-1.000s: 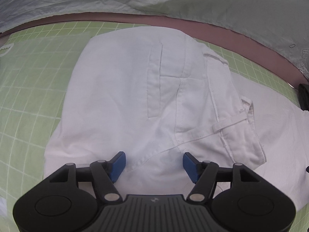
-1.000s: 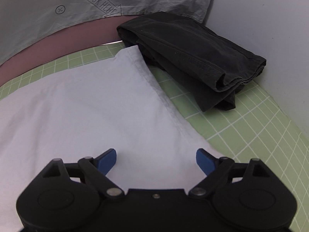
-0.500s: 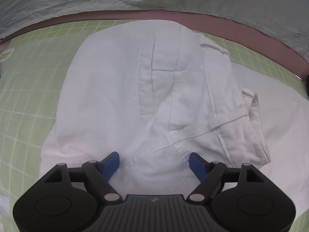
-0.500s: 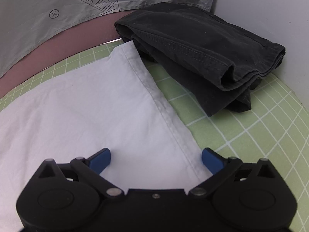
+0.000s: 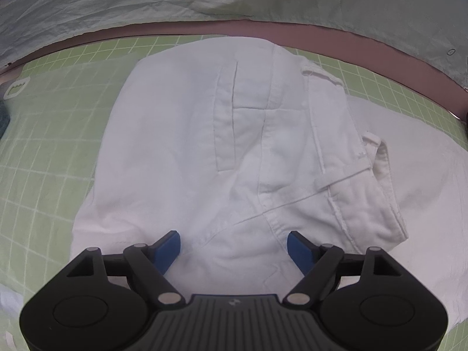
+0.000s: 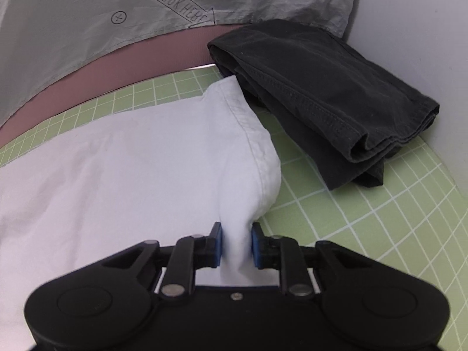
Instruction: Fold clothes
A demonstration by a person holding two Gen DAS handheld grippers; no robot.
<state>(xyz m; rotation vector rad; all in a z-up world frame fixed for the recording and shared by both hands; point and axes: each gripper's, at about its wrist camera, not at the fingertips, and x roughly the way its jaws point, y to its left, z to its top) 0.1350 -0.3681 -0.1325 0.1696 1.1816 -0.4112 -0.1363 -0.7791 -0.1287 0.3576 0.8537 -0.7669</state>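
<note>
White trousers (image 5: 239,152) lie on the green grid mat (image 5: 49,152), waistband and pocket end folded over in the left wrist view. My left gripper (image 5: 234,244) hovers open over the fabric, blue pads apart, nothing pinched. In the right wrist view the hem end of the white trousers (image 6: 163,158) is bunched up between my right gripper's (image 6: 236,244) blue pads, which are closing on it. The pinched fold rises off the mat.
A folded black garment (image 6: 327,99) lies just beyond the white hem on the green mat (image 6: 365,228), partly on the white surface at right. Grey crinkled cloth (image 6: 146,11) printed "LOOK HERE" covers the far side past a brown table strip (image 5: 365,38).
My right gripper has gone from wide open to pinching the white hem edge, and the fabric there has lifted into a ridge. The left gripper has opened slightly and stayed over the waistband end.
</note>
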